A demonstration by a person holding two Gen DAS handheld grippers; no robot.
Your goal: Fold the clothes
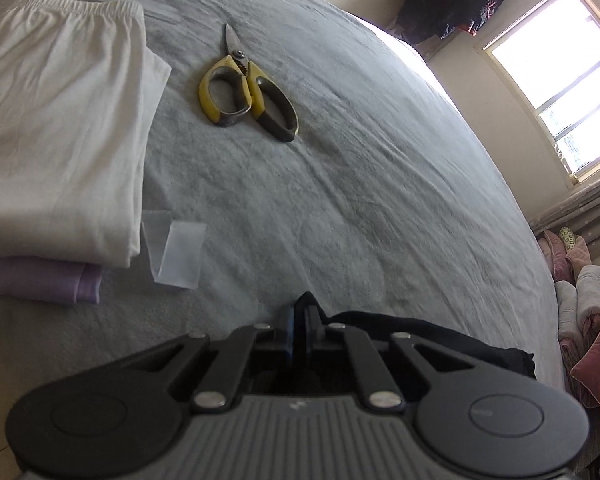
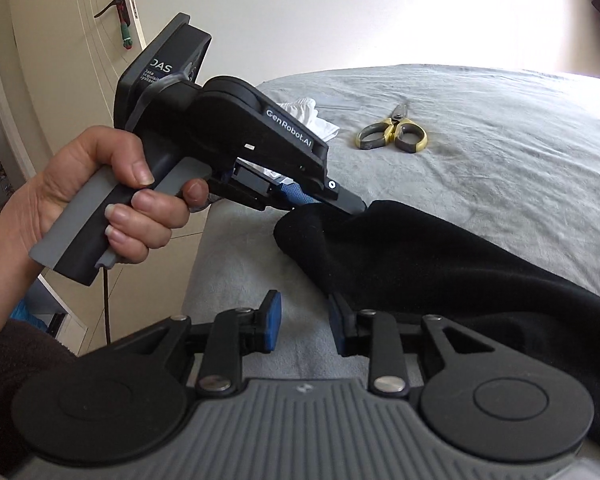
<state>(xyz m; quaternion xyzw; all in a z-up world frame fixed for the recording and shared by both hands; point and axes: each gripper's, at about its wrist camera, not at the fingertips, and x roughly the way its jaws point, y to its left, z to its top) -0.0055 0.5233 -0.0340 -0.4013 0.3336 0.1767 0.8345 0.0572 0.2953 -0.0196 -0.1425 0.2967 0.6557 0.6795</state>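
A black garment [image 2: 440,256] lies on the grey bed [image 2: 500,128] at its near edge. My left gripper [image 1: 300,320] is shut on a corner of the black garment [image 1: 440,340]; it also shows in the right wrist view [image 2: 340,204], pinching the cloth's left end. My right gripper [image 2: 304,326] is open just in front of the garment's near edge, with its right pad [image 2: 338,328] touching the cloth and nothing between the pads. A folded white garment [image 1: 60,128] lies on a folded lilac one [image 1: 44,280] at the left of the bed.
Yellow-handled scissors [image 1: 248,88] lie on the bed [image 1: 340,200] beyond the grippers, also in the right wrist view [image 2: 394,134]. Clear plastic strips [image 1: 176,252] lie beside the folded pile. Pillows [image 1: 588,292] lie to the right, and a door [image 2: 80,60] stands to the left.
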